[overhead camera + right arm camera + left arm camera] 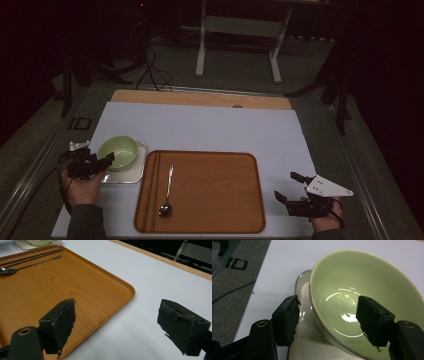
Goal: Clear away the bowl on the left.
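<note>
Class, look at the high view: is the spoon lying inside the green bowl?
No. The spoon lies on the wooden tray, apart from the green bowl, which sits on a small white dish.

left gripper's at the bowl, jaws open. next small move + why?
Probably close the left gripper on the green bowl's near rim. In the left gripper view the open jaws straddle that rim, one outside over the small white tray, one inside the bowl. The right gripper is open, off beside the wooden tray.
</note>
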Demonstrator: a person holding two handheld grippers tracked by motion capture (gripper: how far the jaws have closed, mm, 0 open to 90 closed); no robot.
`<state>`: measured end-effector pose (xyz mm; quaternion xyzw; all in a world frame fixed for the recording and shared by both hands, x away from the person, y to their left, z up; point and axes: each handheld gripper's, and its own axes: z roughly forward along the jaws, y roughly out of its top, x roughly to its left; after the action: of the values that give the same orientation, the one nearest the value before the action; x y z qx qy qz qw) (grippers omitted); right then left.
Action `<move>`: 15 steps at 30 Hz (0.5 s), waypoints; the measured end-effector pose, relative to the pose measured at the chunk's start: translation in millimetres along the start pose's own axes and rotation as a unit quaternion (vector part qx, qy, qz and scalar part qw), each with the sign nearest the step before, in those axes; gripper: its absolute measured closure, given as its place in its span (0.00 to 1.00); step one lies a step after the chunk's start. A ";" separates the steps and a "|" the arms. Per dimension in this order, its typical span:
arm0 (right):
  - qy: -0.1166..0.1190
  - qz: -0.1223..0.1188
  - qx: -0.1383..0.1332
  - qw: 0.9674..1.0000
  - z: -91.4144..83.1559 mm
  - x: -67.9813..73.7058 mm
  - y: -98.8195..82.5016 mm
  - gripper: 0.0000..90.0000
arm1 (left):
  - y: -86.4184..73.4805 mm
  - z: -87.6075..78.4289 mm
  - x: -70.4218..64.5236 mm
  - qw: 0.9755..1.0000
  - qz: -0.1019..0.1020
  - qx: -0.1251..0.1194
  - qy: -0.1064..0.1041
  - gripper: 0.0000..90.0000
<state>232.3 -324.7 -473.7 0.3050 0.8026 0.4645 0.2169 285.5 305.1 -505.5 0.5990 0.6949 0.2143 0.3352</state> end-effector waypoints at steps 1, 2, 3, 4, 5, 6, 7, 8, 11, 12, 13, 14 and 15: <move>0.000 0.000 0.000 1.000 -0.1 -0.1 0.0 0.16 | -0.6 1.3 0.7 1.000 -0.004 0.001 0.000 0.42; 0.000 -0.001 -0.001 1.000 -0.2 -0.1 0.0 0.16 | -1.4 2.6 2.4 1.000 -0.010 0.003 -0.005 0.43; 0.000 -0.001 -0.001 1.000 -0.3 -0.2 -0.1 0.16 | -1.7 3.4 3.1 1.000 -0.011 0.005 -0.005 0.43; 0.000 -0.001 -0.001 1.000 -0.3 -0.2 -0.1 0.16 | -2.0 4.2 3.5 1.000 -0.010 0.008 -0.001 0.44; 0.000 -0.001 -0.001 1.000 -0.2 -0.3 -0.1 0.16 | -2.2 4.8 4.3 1.000 -0.010 0.010 -0.001 0.45; 0.000 0.000 -0.001 1.000 -0.1 -0.2 0.0 0.16 | -2.7 5.6 5.0 1.000 -0.013 0.011 -0.002 0.46; 0.000 0.000 0.000 1.000 0.0 -0.1 0.0 0.16 | -3.4 6.4 6.2 1.000 -0.017 0.012 -0.007 0.48; 0.000 0.000 0.000 1.000 0.0 0.1 0.0 0.16 | -4.2 7.6 7.5 1.000 -0.020 0.017 -0.008 0.50; 0.000 -0.001 -0.001 1.000 0.0 0.0 0.1 0.16 | -5.4 9.1 11.6 0.999 -0.038 0.014 -0.020 0.53; 0.000 -0.001 -0.001 1.000 -0.1 -0.1 0.1 0.16 | -5.4 8.7 12.2 0.999 -0.040 0.014 -0.023 0.54; 0.000 -0.002 -0.001 1.000 -0.2 -0.2 0.0 0.16 | -5.6 8.9 12.6 0.999 -0.042 0.013 -0.027 0.56; 0.000 -0.001 -0.002 1.000 -0.2 -0.3 0.0 0.16 | -5.7 9.1 12.7 0.999 -0.045 0.013 -0.029 0.57; 0.000 -0.001 -0.002 1.000 -0.3 -0.3 0.0 0.16 | -5.8 9.3 12.8 0.998 -0.047 0.014 -0.030 0.57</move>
<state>232.4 -325.1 -473.5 0.3034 0.8023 0.4656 0.2179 287.4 315.5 -518.6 0.5760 0.7149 0.1706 0.3577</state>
